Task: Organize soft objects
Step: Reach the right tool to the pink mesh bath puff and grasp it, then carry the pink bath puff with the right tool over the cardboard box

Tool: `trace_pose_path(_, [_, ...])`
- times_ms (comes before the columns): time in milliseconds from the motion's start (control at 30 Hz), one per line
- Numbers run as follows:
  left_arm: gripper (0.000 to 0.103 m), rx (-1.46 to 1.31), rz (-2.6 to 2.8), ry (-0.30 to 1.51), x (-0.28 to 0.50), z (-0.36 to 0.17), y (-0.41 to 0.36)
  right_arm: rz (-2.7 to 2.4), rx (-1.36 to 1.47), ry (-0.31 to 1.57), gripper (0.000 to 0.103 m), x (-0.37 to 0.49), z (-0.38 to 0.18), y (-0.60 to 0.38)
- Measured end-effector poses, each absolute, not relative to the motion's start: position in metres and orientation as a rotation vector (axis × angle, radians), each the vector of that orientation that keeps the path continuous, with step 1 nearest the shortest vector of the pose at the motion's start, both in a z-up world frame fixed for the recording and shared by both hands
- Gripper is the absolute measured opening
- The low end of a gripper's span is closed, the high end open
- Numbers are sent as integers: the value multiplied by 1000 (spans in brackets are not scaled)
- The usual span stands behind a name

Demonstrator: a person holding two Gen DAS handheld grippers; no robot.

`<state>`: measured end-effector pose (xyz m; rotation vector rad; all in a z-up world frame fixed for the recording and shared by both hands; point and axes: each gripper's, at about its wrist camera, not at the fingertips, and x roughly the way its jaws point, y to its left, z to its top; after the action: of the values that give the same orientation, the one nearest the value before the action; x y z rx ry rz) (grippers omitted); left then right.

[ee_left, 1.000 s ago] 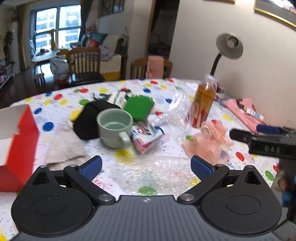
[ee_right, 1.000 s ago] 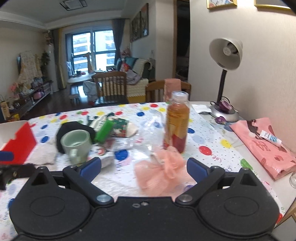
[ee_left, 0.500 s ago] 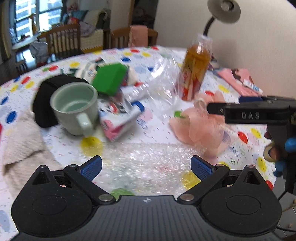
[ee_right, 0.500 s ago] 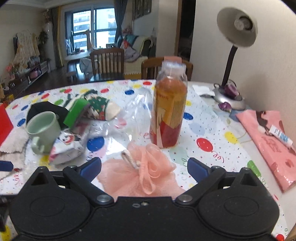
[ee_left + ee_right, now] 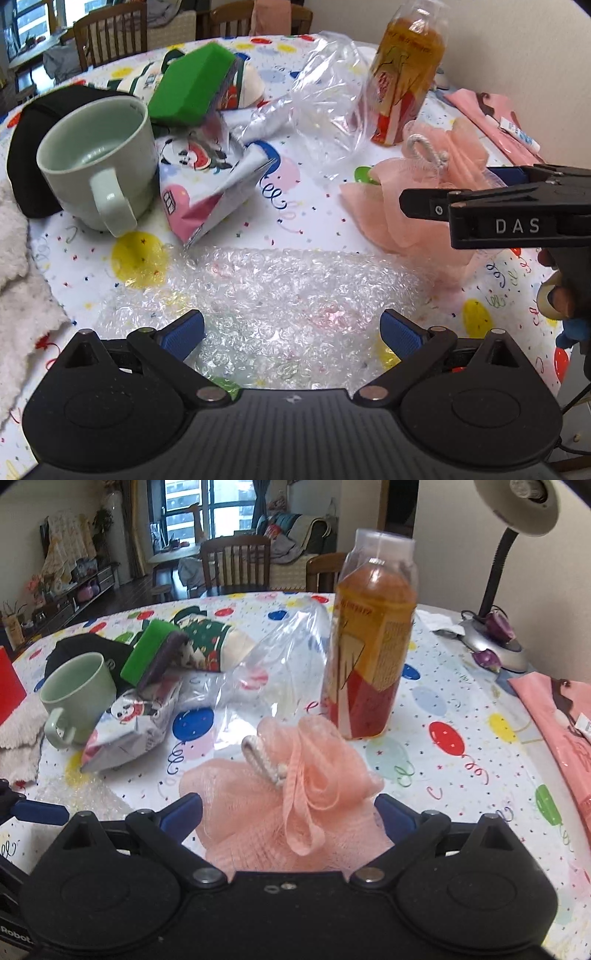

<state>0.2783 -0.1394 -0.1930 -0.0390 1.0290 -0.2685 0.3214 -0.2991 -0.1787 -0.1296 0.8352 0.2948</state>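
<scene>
Left gripper (image 5: 291, 334): jaws spread wide, nothing between the blue pads, held low over a sheet of bubble wrap (image 5: 258, 295) that lies flat on the surface (image 5: 306, 206). Whether the pads touch the wrap cannot be told.

Right gripper (image 5: 288, 814): jaws also spread wide, not clamped. The pink mesh bath pouf (image 5: 295, 794) sits in the gap between the pads, its white cord loop (image 5: 262, 757) lying on top. Contact between pads and mesh cannot be told. In the left wrist view the right gripper comes in from the right edge, over the pouf.

Outward from the pouf: an orange drink bottle (image 5: 373, 657) stands upright just behind it; a crumpled clear plastic bag (image 5: 273, 664) lies left of the bottle. Left of the bag, a printed snack packet (image 5: 207, 177) leans against a pale green mug (image 5: 99, 162), upright, handle toward the camera. A green sponge (image 5: 192, 88) rests on the packet's top edge. A black pouch (image 5: 22, 147) sits behind the mug; a cream towel (image 5: 14, 258) lies at the left edge. Far right: a pink packet (image 5: 554, 716) and a desk lamp (image 5: 517, 502).
</scene>
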Motion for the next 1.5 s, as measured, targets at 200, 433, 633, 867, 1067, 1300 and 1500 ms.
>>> trace_pose_path(200, [100,-25,-241,1040,283,-201,-142,296,-154,858,91,327,-190,-297])
trace_pose_path(433, [74,18,-202,1014,283,-199,-146,289,-204,859,79,328,-199,-294])
trace_pose_path(633, [28,65,-181,991,283,-196,-149,283,-268,849,63,323,-205,-291])
trace_pose_path(867, [17,36,-168,988,284,-190,-147,291,-342,798,35,311,-197,-287])
trace_pose_path(1067, [16,16,-157,969,281,-181,-146,292,-341,736,26,298,-181,-295])
trace_pose_path(1300, [16,-21,-148,922,271,-154,-141,332,-291,695,26,280,-146,-303])
trace_pose_path(1500, [16,-43,-144,883,258,-128,-134,372,-251,666,26,267,-114,-306])
